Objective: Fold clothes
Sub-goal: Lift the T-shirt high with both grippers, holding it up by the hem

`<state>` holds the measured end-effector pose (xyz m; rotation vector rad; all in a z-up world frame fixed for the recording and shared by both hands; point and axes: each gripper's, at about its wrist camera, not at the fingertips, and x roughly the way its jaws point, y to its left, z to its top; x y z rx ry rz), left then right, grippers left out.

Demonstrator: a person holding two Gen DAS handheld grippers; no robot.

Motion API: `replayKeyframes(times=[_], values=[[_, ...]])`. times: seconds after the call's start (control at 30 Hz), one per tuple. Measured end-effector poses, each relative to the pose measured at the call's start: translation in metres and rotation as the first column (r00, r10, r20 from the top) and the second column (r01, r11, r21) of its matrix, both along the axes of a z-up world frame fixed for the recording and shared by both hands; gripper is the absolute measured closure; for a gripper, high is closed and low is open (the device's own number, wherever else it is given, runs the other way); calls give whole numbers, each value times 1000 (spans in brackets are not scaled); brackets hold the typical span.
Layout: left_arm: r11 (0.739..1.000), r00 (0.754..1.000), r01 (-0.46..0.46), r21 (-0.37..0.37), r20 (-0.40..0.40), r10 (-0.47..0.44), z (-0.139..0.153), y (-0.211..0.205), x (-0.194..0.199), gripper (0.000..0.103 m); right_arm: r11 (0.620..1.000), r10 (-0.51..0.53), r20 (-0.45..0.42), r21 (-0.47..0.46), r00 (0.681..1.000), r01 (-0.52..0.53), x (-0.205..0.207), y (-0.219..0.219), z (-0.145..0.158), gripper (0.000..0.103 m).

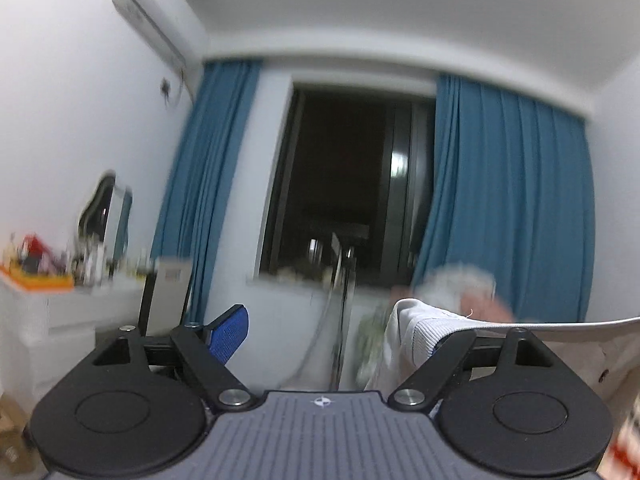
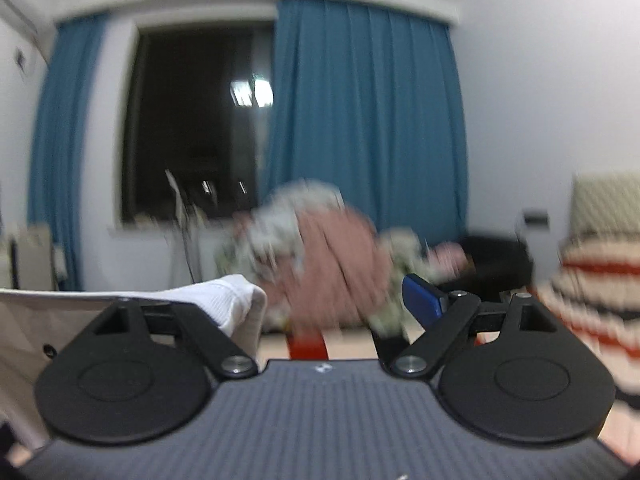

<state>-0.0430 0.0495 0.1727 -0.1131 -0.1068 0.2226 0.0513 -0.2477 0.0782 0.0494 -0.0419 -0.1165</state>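
A white garment with a ribbed edge (image 1: 424,328) is draped over the right finger of my left gripper (image 1: 324,320). Its taut top edge runs off to the right. The left finger's blue pad (image 1: 228,336) is bare, and the jaws stand wide apart with nothing between them. In the right wrist view the same white garment (image 2: 236,300) lies over the left finger of my right gripper (image 2: 328,292), while the blue right finger (image 2: 422,300) is bare. Those jaws are wide apart too. Both grippers point level toward the window, and the cloth hides the covered fingers.
A blurred heap of pink and floral clothes (image 2: 332,256) lies ahead. A red, white and black striped blanket (image 2: 592,280) is at the right. Blue curtains (image 2: 368,112) flank a dark window (image 1: 344,184). A white dresser (image 1: 60,308) with small items and a mirror stands at the left.
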Motion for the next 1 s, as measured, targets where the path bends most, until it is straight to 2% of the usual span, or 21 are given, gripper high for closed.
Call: replayKeyframes(times=[0.13, 0.27, 0.4, 0.5, 0.57, 0.67, 0.77, 0.87, 1.0], values=[[1000, 992, 0, 11, 129, -2, 110, 0, -26, 18, 999, 54, 138, -8, 989, -54, -23, -3, 107, 17], [999, 970, 17, 50, 243, -29, 205, -9, -55, 15, 997, 74, 259, 2, 963, -78, -48, -14, 199, 17], [996, 960, 37, 77, 274, -57, 278, -26, -65, 14, 997, 67, 328, 15, 942, -76, -58, -27, 265, 17], [994, 967, 71, 80, 239, -89, 301, -38, -48, 13, 999, 35, 333, 26, 942, -46, -46, -36, 288, 17], [992, 976, 92, 87, 188, -107, 291, -45, -18, 13, 999, 18, 294, 26, 956, -27, -27, -41, 286, 17], [988, 988, 129, 88, 72, -136, 246, -49, 40, 11, 999, 18, 188, 24, 982, -23, 16, -51, 256, 17], [983, 985, 163, 79, -73, -158, 177, -43, 114, 10, 999, 27, 52, 20, 998, -29, 70, -61, 201, 17], [982, 968, 183, 54, -186, -170, 102, -38, 189, 10, 1000, 18, -77, -9, 997, -19, 135, -63, 137, 17], [983, 953, 174, 51, -261, -155, 23, -41, 292, 9, 1000, -5, -192, -31, 981, -1, 229, -51, 52, 17]])
